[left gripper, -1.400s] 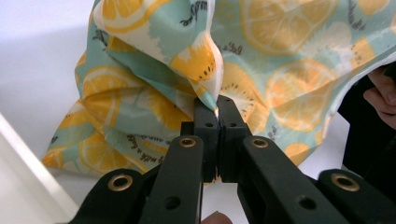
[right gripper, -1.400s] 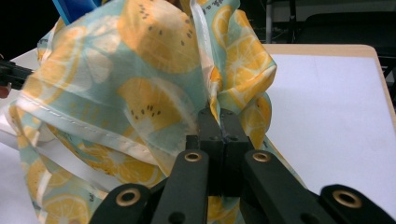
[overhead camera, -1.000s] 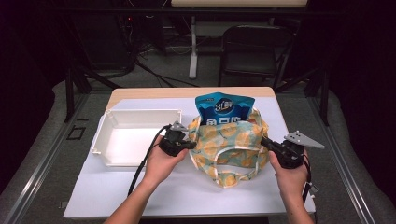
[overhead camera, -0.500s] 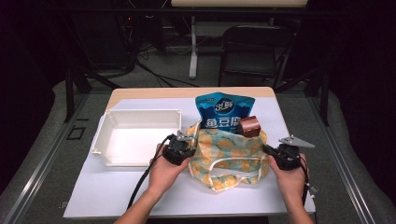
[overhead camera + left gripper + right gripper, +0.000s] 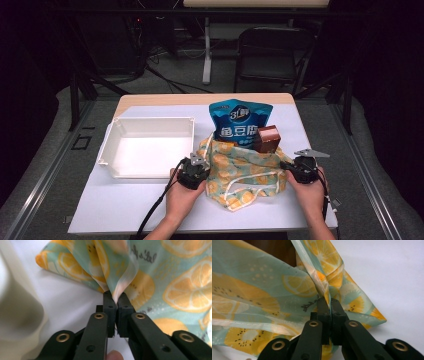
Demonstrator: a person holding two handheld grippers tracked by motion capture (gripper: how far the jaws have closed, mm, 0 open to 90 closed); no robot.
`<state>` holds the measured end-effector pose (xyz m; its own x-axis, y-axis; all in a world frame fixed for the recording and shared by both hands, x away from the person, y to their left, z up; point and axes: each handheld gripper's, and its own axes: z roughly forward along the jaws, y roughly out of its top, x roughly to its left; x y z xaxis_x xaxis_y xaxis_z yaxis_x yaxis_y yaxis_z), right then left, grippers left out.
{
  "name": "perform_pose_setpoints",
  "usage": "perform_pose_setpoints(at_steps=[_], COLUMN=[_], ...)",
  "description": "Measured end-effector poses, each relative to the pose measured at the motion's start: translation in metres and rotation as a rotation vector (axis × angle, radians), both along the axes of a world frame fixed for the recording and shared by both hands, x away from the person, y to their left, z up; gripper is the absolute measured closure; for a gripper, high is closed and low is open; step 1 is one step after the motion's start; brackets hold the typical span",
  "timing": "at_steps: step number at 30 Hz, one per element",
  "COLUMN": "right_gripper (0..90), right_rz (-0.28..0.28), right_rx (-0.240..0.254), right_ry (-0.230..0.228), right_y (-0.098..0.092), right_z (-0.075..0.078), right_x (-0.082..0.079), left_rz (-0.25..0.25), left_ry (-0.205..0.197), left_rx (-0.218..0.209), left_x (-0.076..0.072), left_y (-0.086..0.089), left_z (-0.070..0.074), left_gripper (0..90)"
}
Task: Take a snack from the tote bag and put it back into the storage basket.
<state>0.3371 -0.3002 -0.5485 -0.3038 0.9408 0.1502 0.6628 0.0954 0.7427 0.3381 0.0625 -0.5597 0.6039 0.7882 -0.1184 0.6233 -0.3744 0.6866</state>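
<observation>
A lemon-print fabric bag (image 5: pixel 245 170) lies slumped on the white table, with a blue snack pouch (image 5: pixel 240 122) and a brown box (image 5: pixel 266 139) standing in its far side. My left gripper (image 5: pixel 200 165) pinches the bag's left edge; in the left gripper view (image 5: pixel 114 296) a fold of the fabric (image 5: pixel 155 277) is caught between the pads. My right gripper (image 5: pixel 286 167) pinches the right edge, and the right gripper view (image 5: pixel 329 302) has the cloth (image 5: pixel 262 290) clamped the same way. Both pairs of jaws have just eased open a trace, with the fabric still between them.
A white plastic tray (image 5: pixel 155 120) sits on the table's left half, just left of my left hand. The bag's white handles (image 5: pixel 252 186) lie loose toward the near edge. A dark chair (image 5: pixel 270 55) and cables are on the floor beyond the table.
Both hands have sunk toward the table with the bag's edges, so the bag has slumped lower and spread. The brown box beside the pouch has come into view.
</observation>
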Motion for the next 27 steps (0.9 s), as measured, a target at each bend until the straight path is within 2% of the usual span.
perform_pose_setpoints(at_steps=[2,4,5,6,7,11,13,14,15,17,18,21,23,24,25,27], right_gripper=[83.0,73.6,69.9,67.2,65.1,59.4,57.4,56.1,55.0,51.7,49.9,45.0,43.4,43.5,44.0,49.2], right_rz=[0.017,0.03,0.047,0.044,0.052,0.055,0.065,0.062,0.062,0.044,0.026,0.001,0.007,0.008,0.008,0.028], right_rx=[0.013,0.054,0.064,0.096,0.072,0.105,0.11,0.133,0.133,0.132,0.148,0.171,0.197,0.203,0.223,0.22], right_ry=[-0.005,-0.053,-0.073,-0.099,-0.103,-0.157,-0.175,-0.193,-0.2,-0.219,-0.234,-0.225,-0.205,-0.194,-0.19,-0.167], right_y=[-0.003,-0.005,-0.007,-0.007,-0.01,-0.012,-0.013,-0.012,-0.013,-0.012,-0.011,-0.013,-0.011,-0.009,-0.007,-0.006], right_z=[0.001,0.004,0.007,0.009,0.013,0.022,0.027,0.028,0.03,0.033,0.034,0.035,0.031,0.028,0.025,0.022], right_x=[-0.002,-0.007,-0.01,-0.012,-0.015,-0.024,-0.027,-0.028,-0.028,-0.028,-0.027,-0.022,-0.016,-0.014,-0.012,-0.01], left_rz=[-0.007,-0.013,-0.011,-0.018,-0.02,-0.02,-0.011,-0.011,-0.013,-0.005,-0.006,-0.027,-0.033,-0.035,-0.032,-0.046], left_ry=[-0.004,-0.035,-0.052,-0.064,-0.077,-0.133,-0.169,-0.18,-0.188,-0.221,-0.229,-0.235,-0.21,-0.193,-0.193,-0.18], left_rx=[-0.008,-0.036,-0.056,-0.084,-0.11,-0.198,-0.198,-0.195,-0.195,-0.184,-0.188,-0.167,-0.126,-0.113,-0.121,-0.132], left_x=[-0.004,-0.011,-0.015,-0.018,-0.02,-0.022,-0.02,-0.018,-0.016,-0.01,-0.006,0.005,0.014,0.017,0.019,0.021], left_y=[0.004,0.009,0.012,0.016,0.019,0.026,0.023,0.02,0.016,0.008,0.004,-0.007,-0.015,-0.018,-0.019,-0.02], left_z=[0.003,0.011,0.016,0.022,0.028,0.052,0.062,0.066,0.069,0.074,0.076,0.078,0.076,0.075,0.073,0.072], left_gripper=[78.3,74.1,72.5,70.0,67.6,62.7,58.5,55.0,51.8,45.8,42.3,32.4,26.4,25.1,26.7,41.1])
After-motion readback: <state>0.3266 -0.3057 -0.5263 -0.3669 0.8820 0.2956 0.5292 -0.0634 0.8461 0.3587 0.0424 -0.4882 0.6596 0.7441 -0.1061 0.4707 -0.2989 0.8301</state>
